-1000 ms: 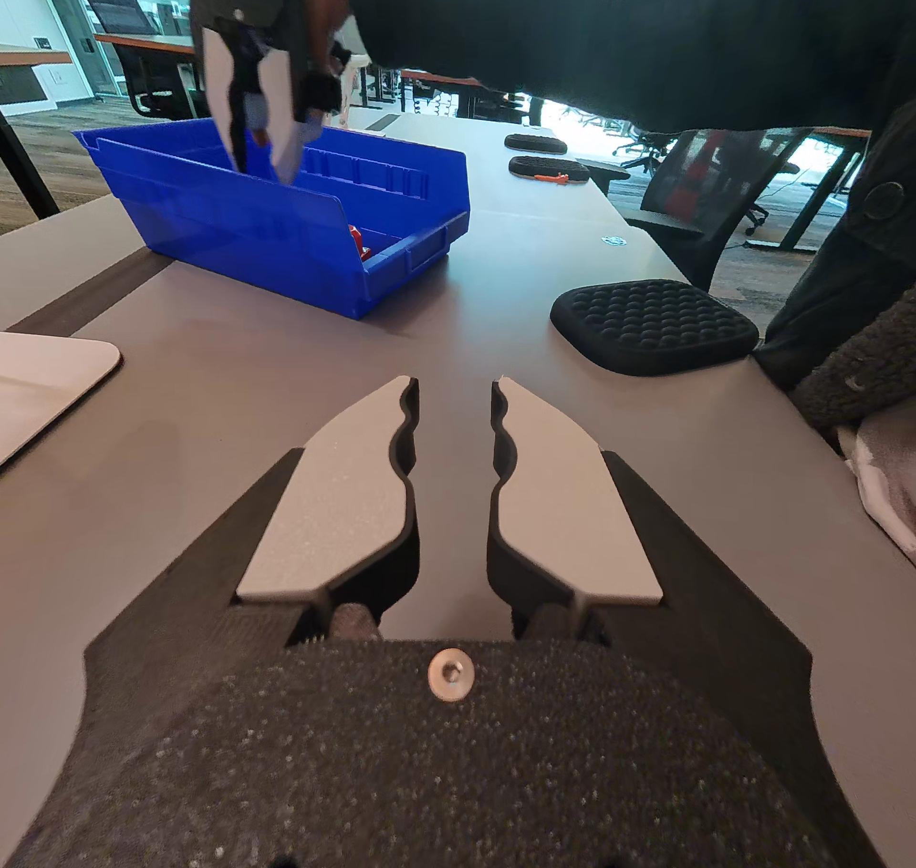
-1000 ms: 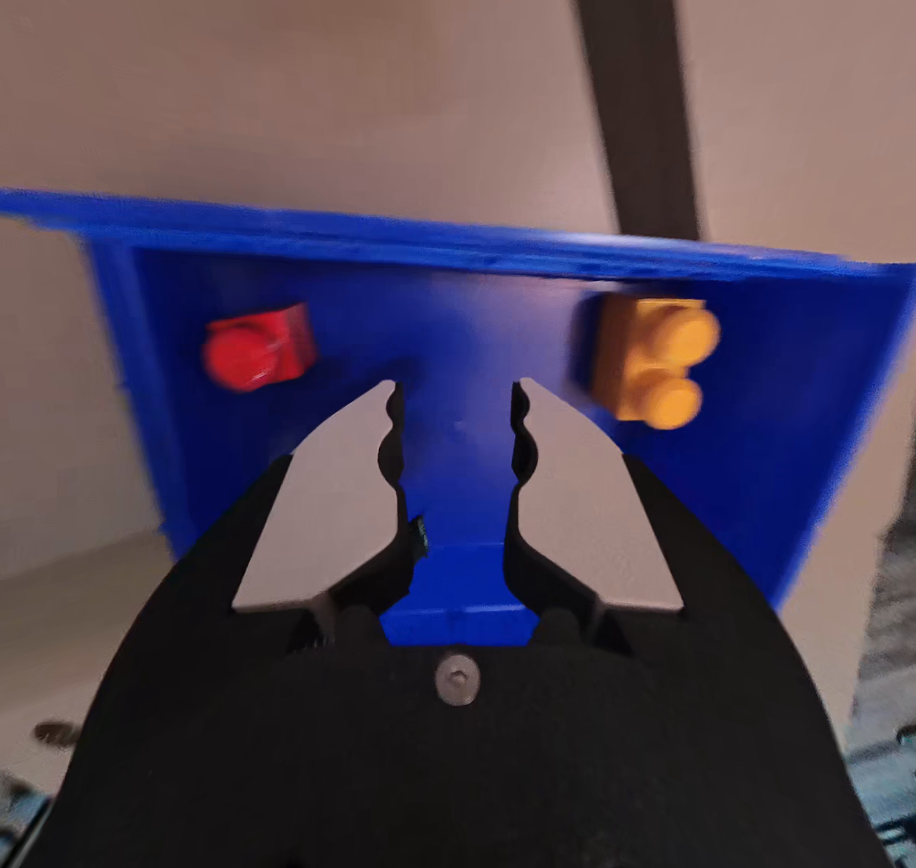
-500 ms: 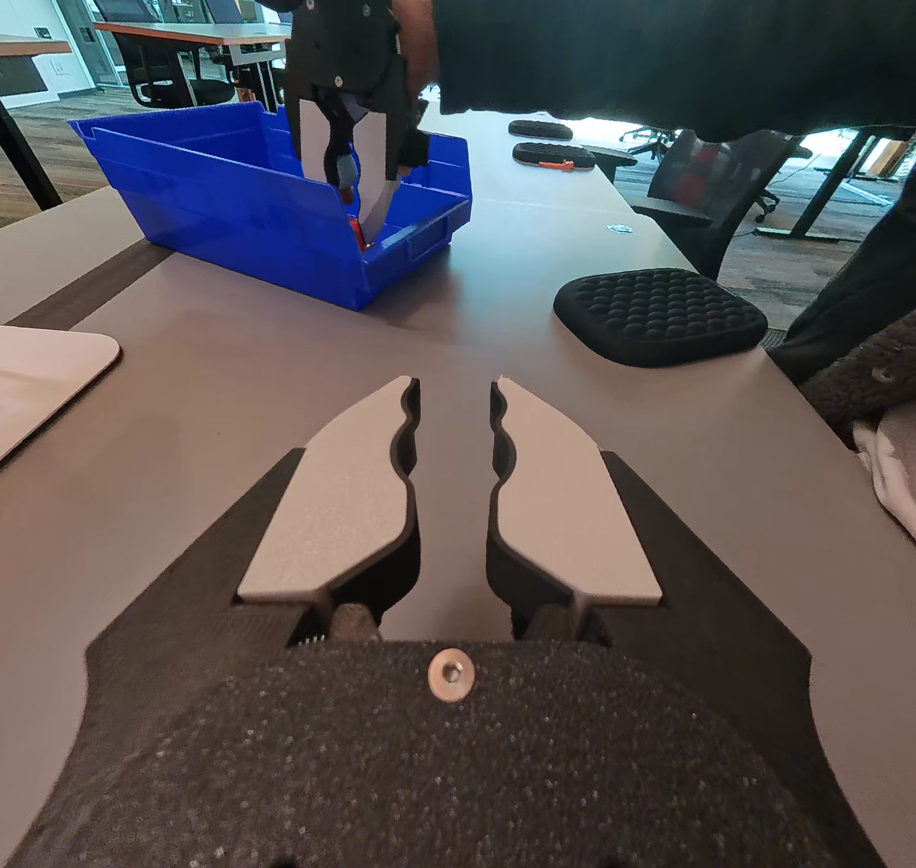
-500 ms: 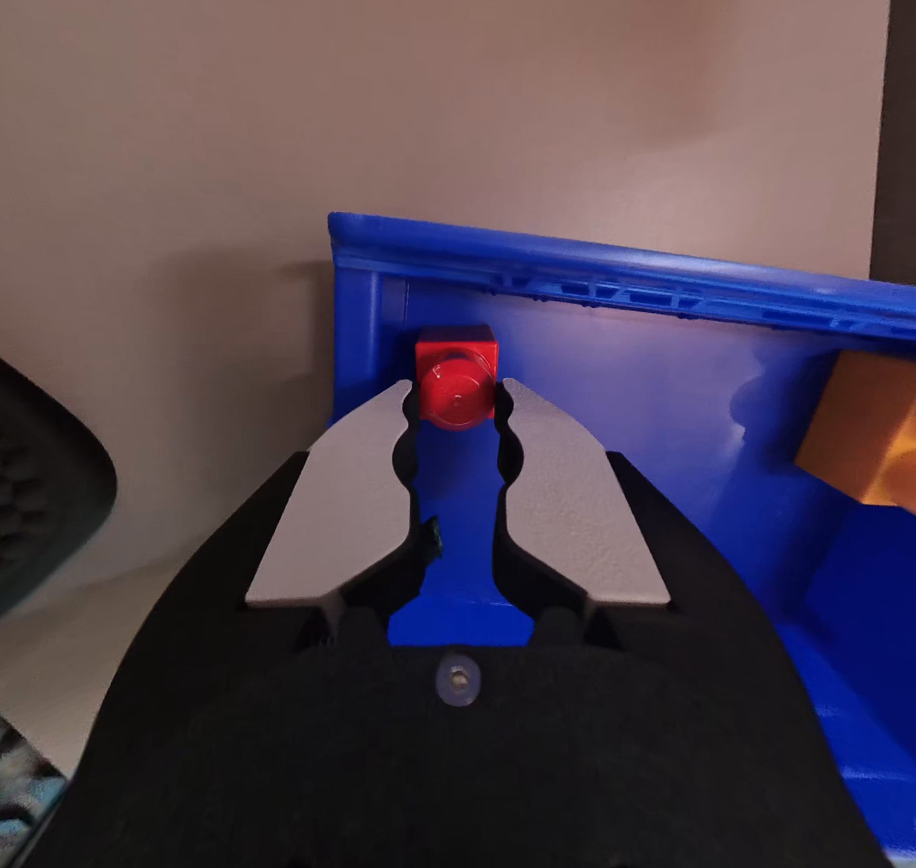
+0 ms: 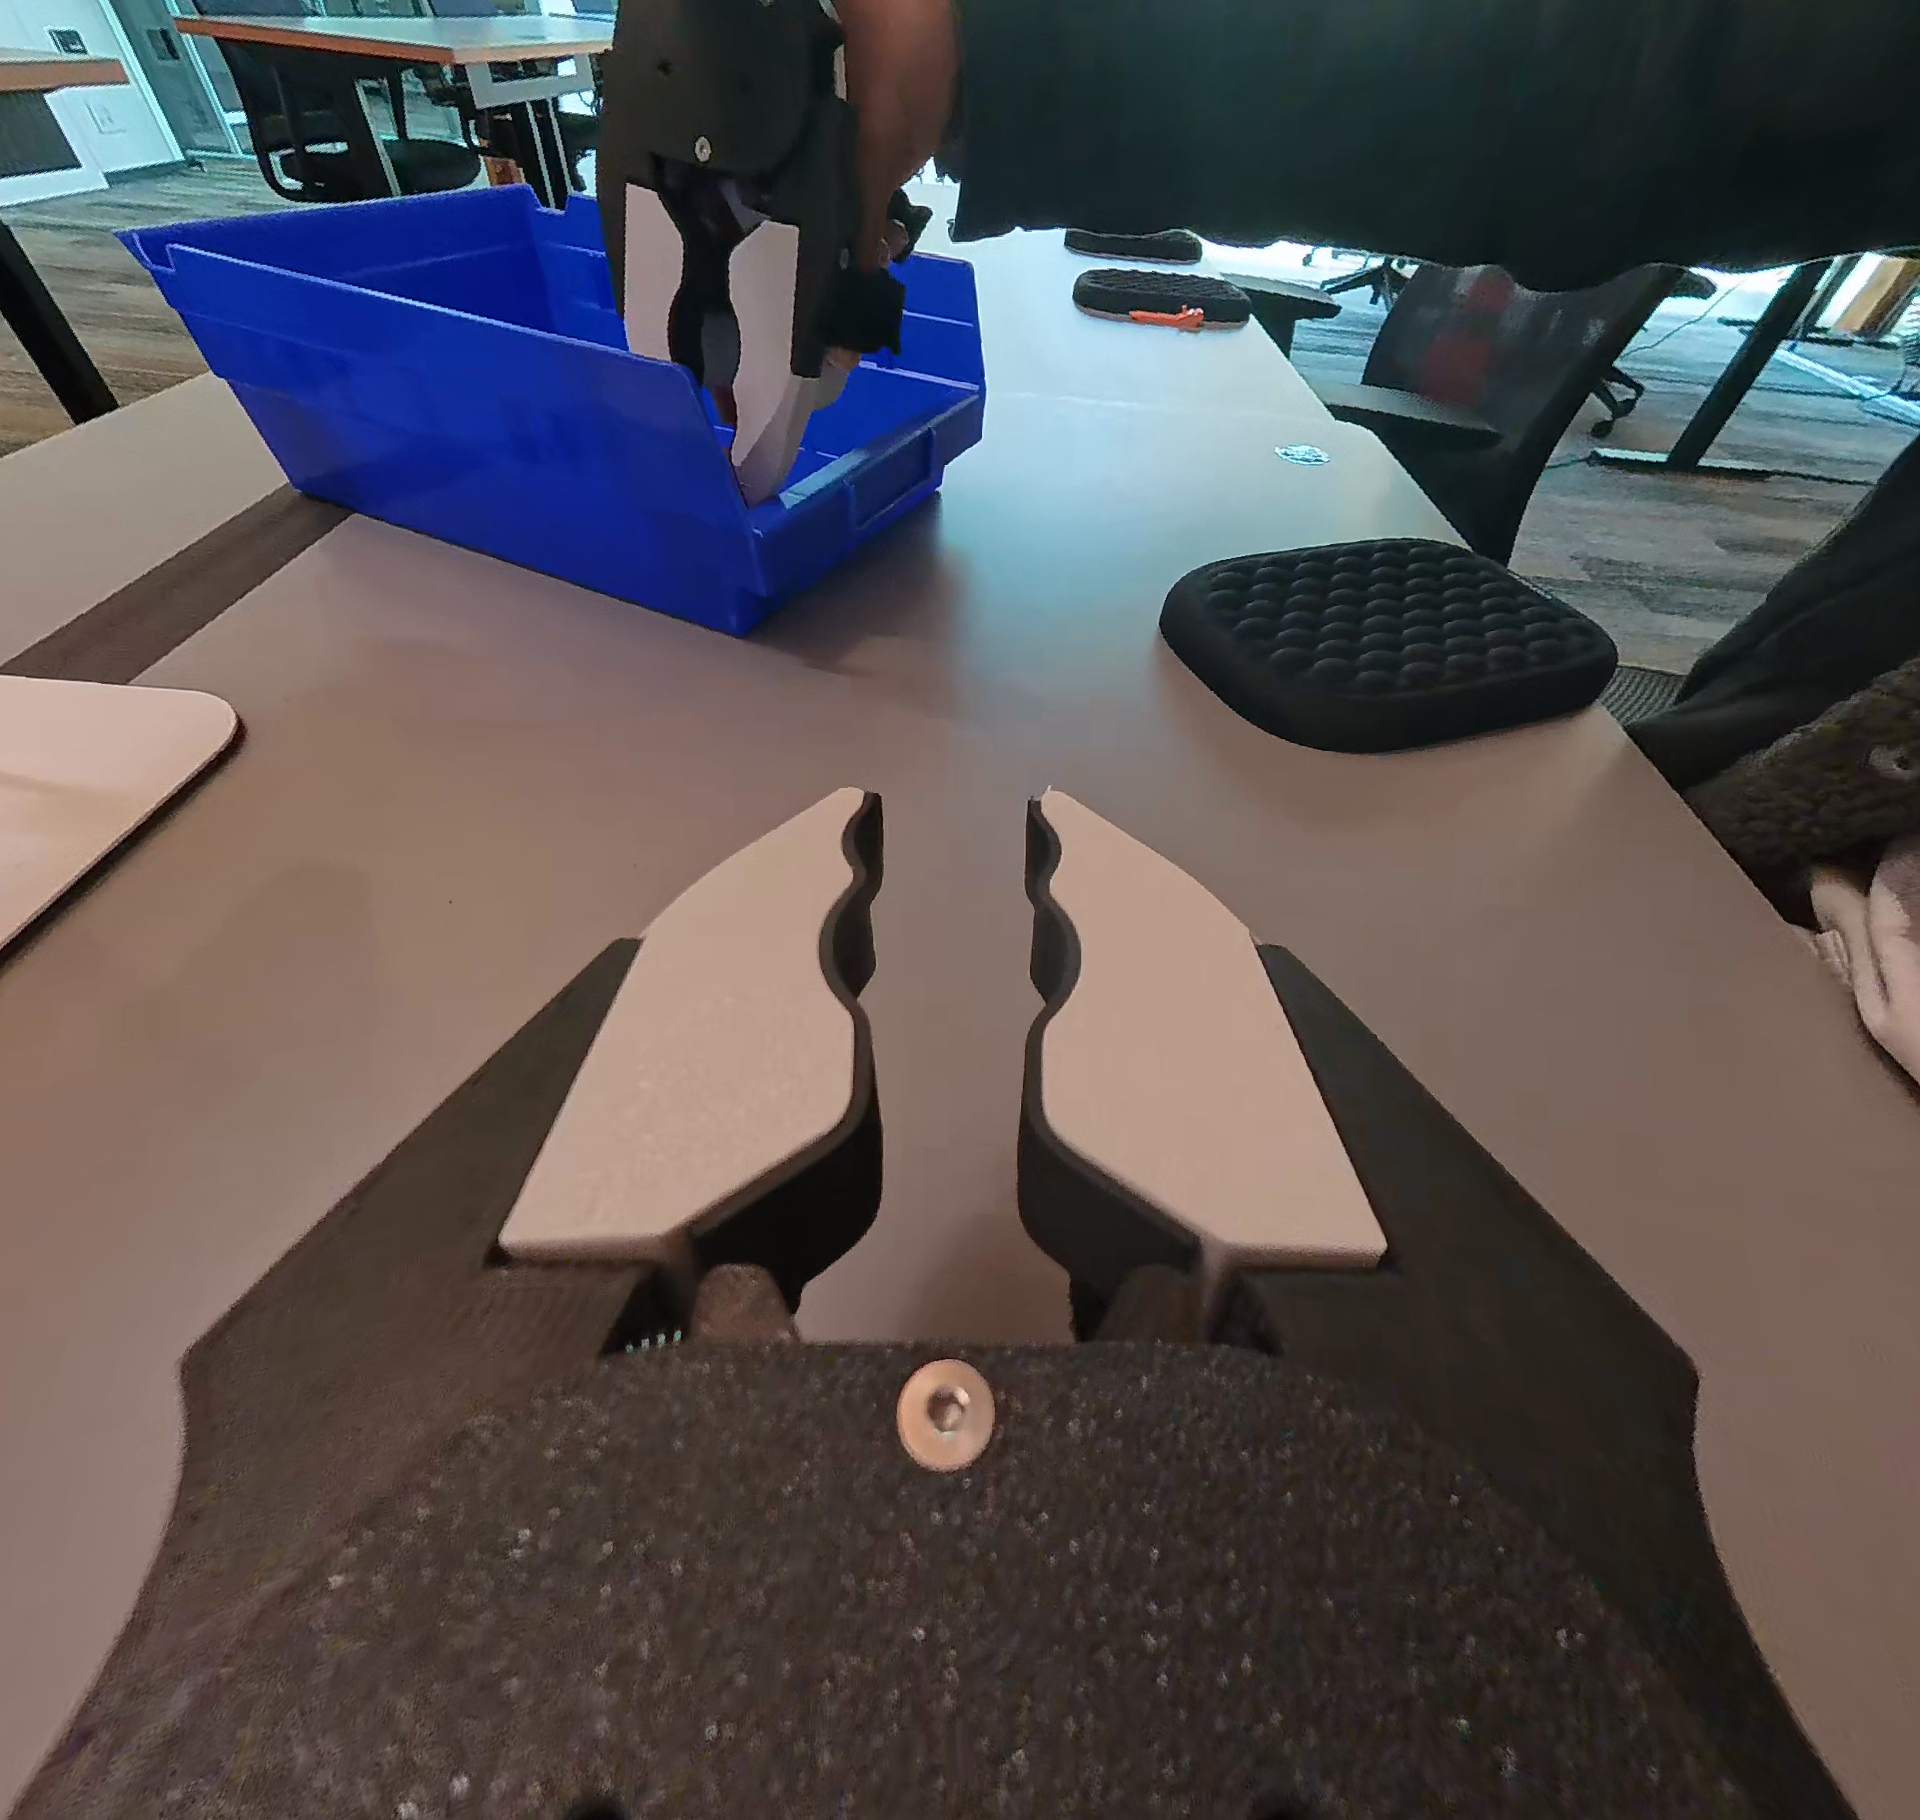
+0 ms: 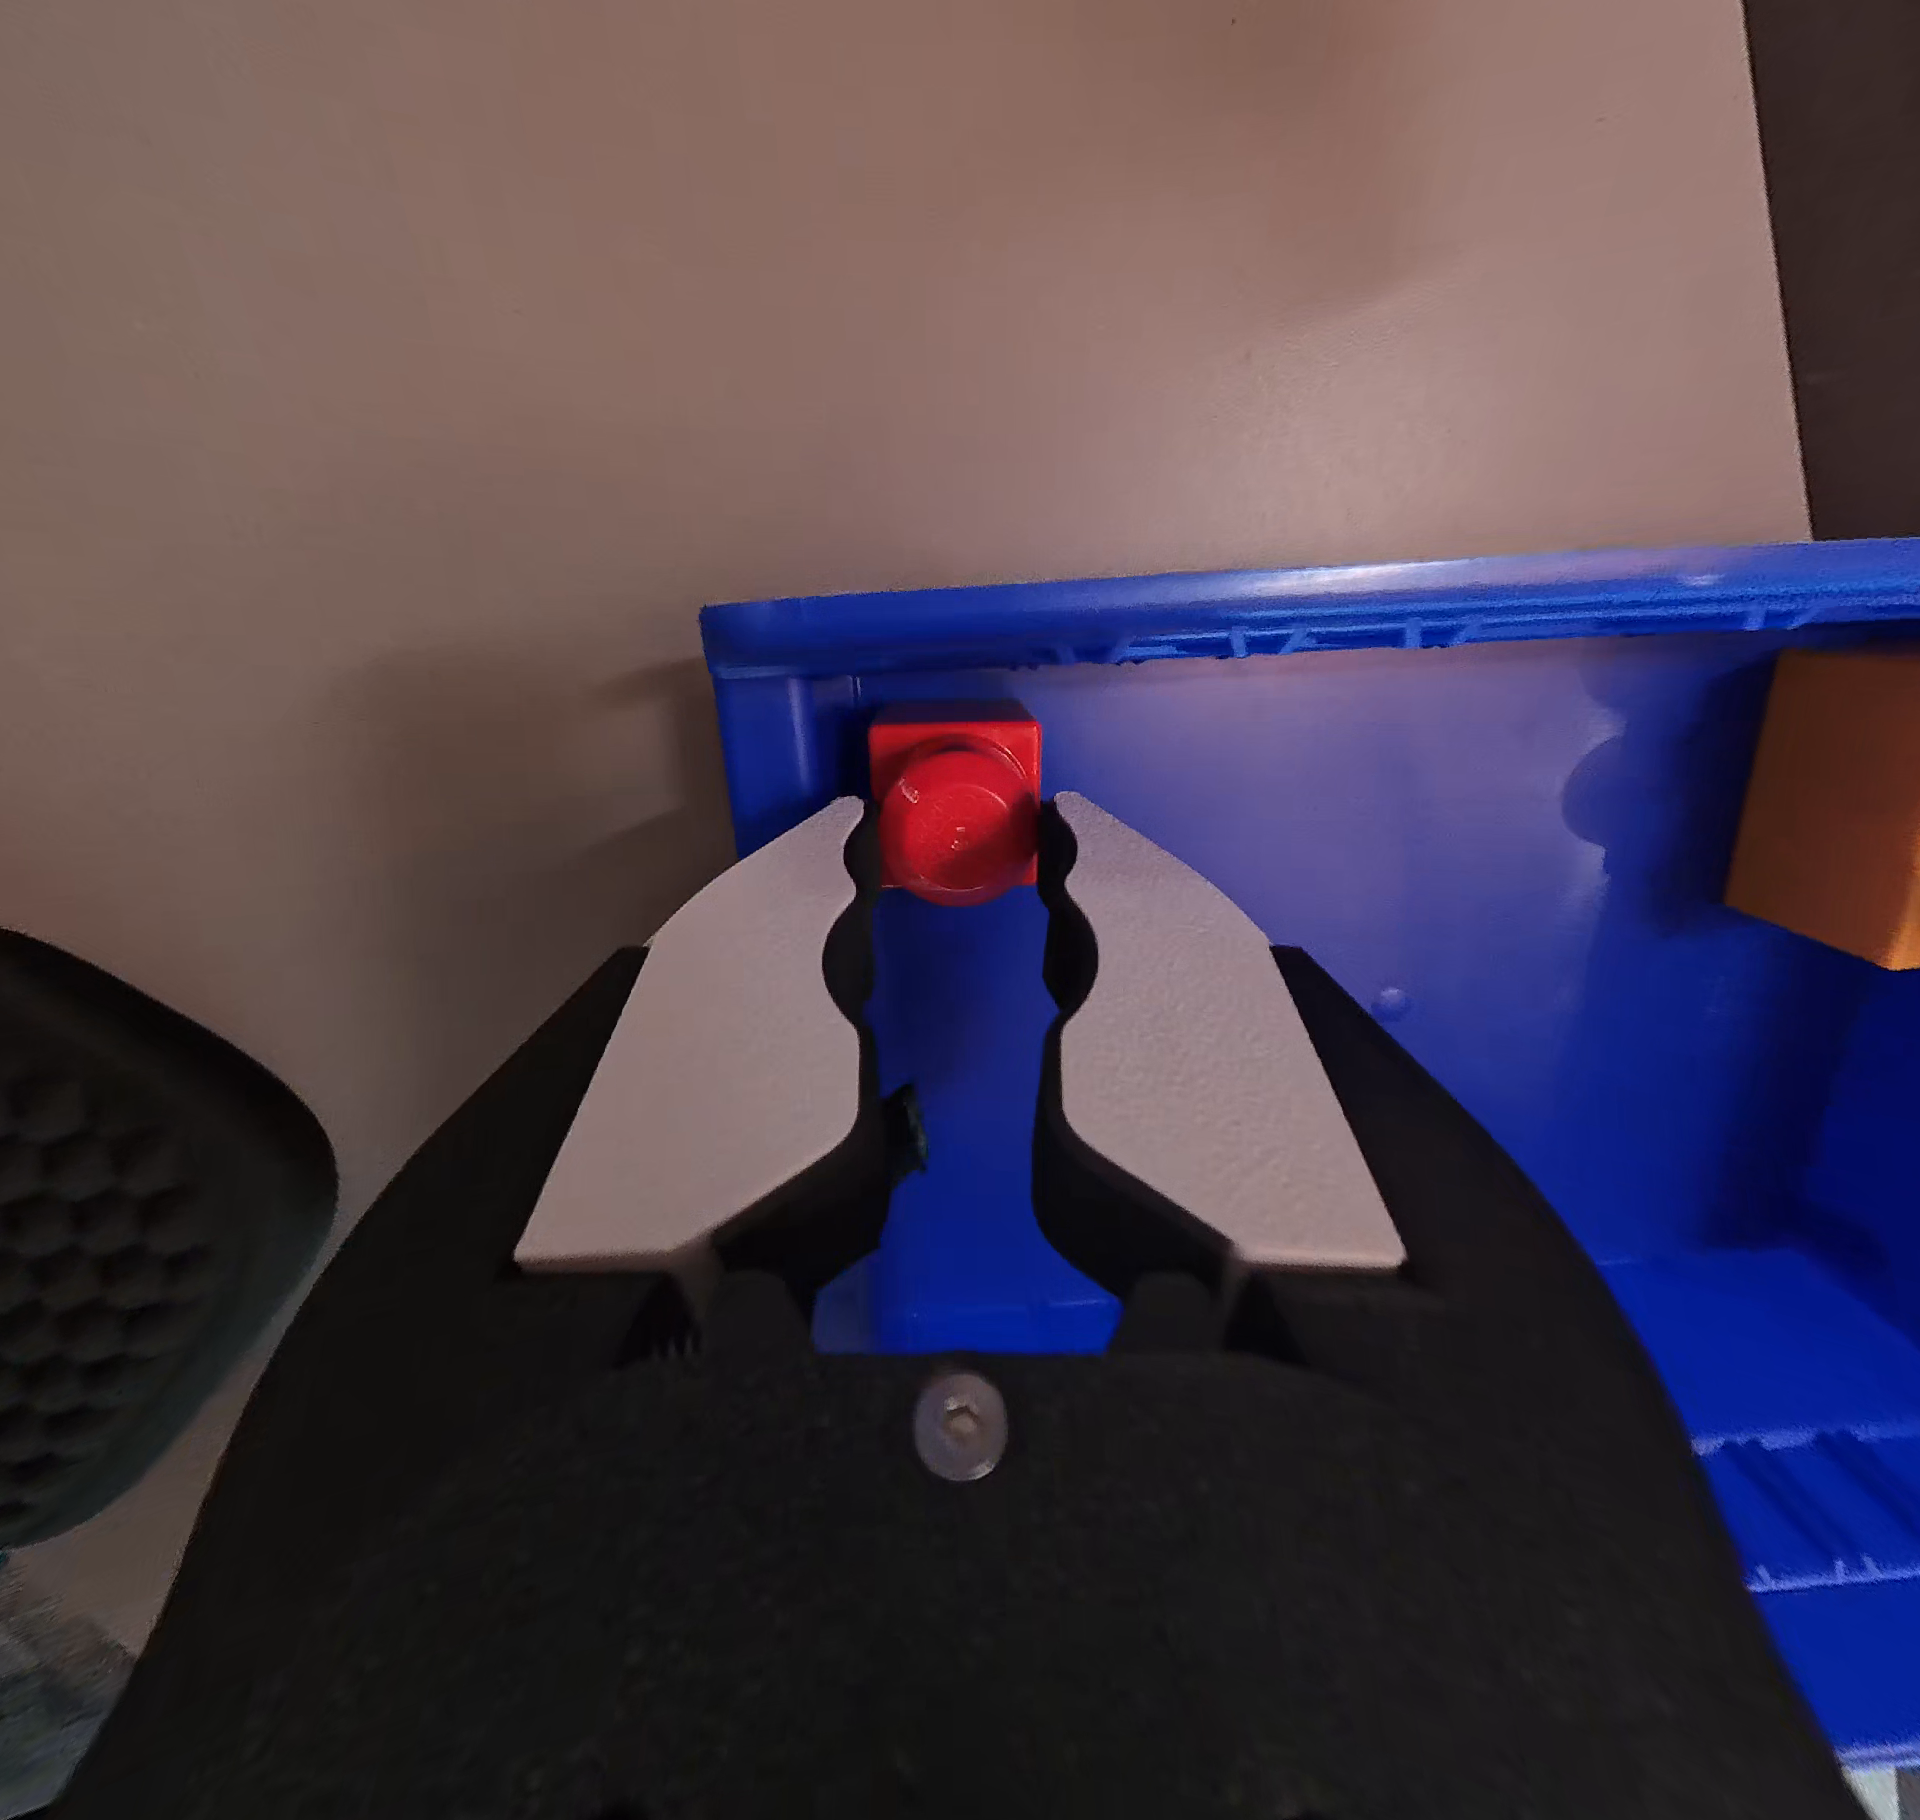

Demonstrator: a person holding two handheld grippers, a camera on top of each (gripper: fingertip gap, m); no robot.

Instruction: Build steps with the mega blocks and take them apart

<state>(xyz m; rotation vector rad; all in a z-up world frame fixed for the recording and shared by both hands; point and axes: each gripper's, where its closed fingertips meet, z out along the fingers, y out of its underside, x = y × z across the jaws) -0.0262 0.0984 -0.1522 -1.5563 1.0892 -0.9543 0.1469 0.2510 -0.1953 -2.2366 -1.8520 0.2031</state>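
The right tool (image 6: 954, 814) reaches down into the blue bin (image 6: 1351, 607). Its tips sit on each side of a small red block (image 6: 956, 825) in the bin's corner; whether they squeeze it cannot be told. An orange block (image 6: 1829, 814) lies farther along in the bin. The left tool (image 5: 954, 804) rests low over the grey bench (image 5: 1039, 575), a little way open and holding nothing. A bumpy black pad (image 5: 1387, 638) lies near the bin. No writing can be read.
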